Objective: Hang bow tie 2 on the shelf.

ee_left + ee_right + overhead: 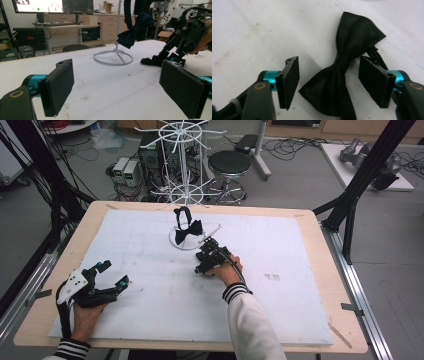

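On the white table, the black bow tie lies flat, its long axis running diagonally between the half-open pads of the right tool, untouched. The left tool, wide open and empty, rests well apart.

Bright, even light (close views slightly soft).

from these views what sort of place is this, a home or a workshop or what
Most likely a lab or research workroom. The table stands among loose cables and computer towers on the floor, and desks with monitors line the wall. A bow tie lies on it between the right gripper jaws.
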The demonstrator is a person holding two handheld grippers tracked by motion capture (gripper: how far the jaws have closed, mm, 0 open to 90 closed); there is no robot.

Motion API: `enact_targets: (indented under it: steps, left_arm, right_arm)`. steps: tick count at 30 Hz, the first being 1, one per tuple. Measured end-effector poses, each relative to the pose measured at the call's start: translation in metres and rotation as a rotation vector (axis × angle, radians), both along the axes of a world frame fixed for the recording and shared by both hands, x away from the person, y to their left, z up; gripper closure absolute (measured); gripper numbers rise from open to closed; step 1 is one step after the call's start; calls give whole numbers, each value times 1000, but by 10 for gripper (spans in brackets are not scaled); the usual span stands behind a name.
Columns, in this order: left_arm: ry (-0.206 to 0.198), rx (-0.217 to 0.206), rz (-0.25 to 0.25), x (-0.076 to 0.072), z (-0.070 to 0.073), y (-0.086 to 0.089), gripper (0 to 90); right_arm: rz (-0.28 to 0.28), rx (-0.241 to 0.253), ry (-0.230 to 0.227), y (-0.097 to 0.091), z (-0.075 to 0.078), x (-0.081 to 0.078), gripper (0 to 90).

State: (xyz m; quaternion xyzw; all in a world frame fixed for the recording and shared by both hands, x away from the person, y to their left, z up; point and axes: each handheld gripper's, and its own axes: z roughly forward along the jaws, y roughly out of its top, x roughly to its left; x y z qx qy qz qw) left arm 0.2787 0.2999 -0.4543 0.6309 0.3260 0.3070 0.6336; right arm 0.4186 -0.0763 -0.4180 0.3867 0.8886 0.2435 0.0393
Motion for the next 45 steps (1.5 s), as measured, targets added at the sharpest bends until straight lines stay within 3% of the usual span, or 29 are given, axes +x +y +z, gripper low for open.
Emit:
enact_targets:
  steps: [5, 9, 17, 25, 45]
  left_arm:
    - [1, -2, 0, 0, 0, 0, 129]
    - [1, -3, 1, 0, 0, 0, 129]
    - [0, -2, -2, 0, 0, 0, 129]
    - [0, -2, -1, 0, 0, 0, 129]
    - [-2, 0, -1, 0, 0, 0, 129]
  right_arm:
    - [-44, -6, -3, 2, 0, 2, 466]
    - [-52, -40, -14, 5, 0, 3, 555]
    - [-62, -56, -18, 2, 1, 4, 737]
    - [-35, -51, -14, 3, 2, 3, 762]
    - [-21, 8, -62, -4, 17, -6, 763]
